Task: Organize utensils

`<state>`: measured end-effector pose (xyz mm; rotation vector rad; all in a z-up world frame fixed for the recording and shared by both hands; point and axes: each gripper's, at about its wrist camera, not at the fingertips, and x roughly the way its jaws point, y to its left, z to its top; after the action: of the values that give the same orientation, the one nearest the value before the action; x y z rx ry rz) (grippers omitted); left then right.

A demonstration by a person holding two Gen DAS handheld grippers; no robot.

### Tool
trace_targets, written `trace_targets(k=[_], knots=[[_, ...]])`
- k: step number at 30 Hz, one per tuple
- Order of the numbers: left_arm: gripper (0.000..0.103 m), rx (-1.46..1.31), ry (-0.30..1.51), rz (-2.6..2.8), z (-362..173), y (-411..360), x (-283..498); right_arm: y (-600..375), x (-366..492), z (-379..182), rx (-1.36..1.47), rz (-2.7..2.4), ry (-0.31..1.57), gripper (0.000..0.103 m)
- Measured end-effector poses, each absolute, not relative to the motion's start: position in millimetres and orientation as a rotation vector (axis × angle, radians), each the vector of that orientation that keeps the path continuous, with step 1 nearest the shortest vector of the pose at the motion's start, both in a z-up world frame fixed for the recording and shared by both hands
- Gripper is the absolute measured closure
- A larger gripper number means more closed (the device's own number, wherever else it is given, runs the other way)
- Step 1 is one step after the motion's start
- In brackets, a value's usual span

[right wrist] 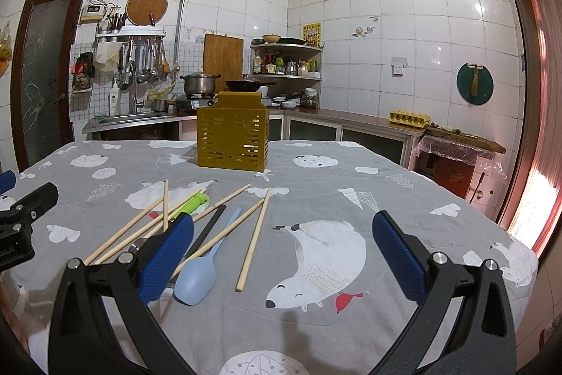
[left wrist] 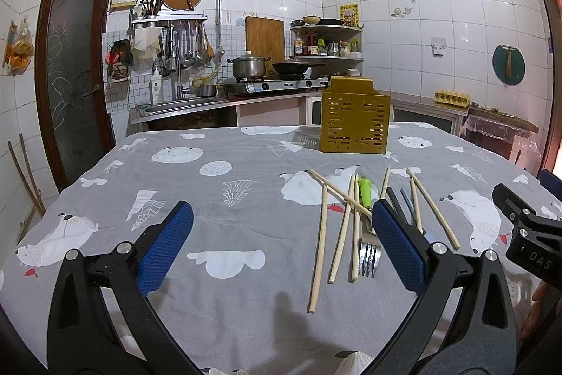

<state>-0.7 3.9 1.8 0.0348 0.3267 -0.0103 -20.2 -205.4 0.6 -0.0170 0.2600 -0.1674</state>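
On the left wrist view, the left tool hangs over the table with its blue-padded fingers spread wide and nothing between them. Its right finger covers part of the scattered utensils: the steel fork with a green handle shows only tines and handle end, and a dark stick and a blue handle behind the pad are hard to make out. Pale wooden chopsticks lie crossed beside it. The mustard-yellow slotted plastic utensil holder stands upright farther back, well apart, with bare grey bear-print cloth to the left. The right tool's black body is cut off at the right edge.

In the right wrist view, the right tool is likewise spread and empty above open cloth. Its left finger hides the near ends of the chopsticks and of a black stick; a light-blue plastic spoon lies just beside it. The holder stands beyond the pile. Behind, a white-tiled kitchen with sink, stove and corner shelves.
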Motion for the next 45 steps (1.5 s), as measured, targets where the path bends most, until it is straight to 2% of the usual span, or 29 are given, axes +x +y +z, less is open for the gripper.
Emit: trace_targets(k=[11, 18, 31, 45], knots=[[0.005, 0.021, 0.329, -0.032, 5.8, 4.4, -2.0, -207.6, -15.7, 0.4, -0.009, -0.155, 0.286, 0.004], [0.005, 0.014, 0.403, -0.074, 16.6, 4.1, 12.3, -209.0, -12.3, 12.1, -0.009, -0.133, 0.304, 0.004], [0.005, 0.022, 0.411, -0.094, 47.0, 1.8, 72.6, -219.1, 37.3, 34.5, 0.001, -0.170, 0.332, 0.004], [0.005, 0.032, 0.626, -0.150, 26.3, -5.0, 174.8, -230.6, 124.7, 35.3, 0.034, -0.198, 0.499, 0.004]])
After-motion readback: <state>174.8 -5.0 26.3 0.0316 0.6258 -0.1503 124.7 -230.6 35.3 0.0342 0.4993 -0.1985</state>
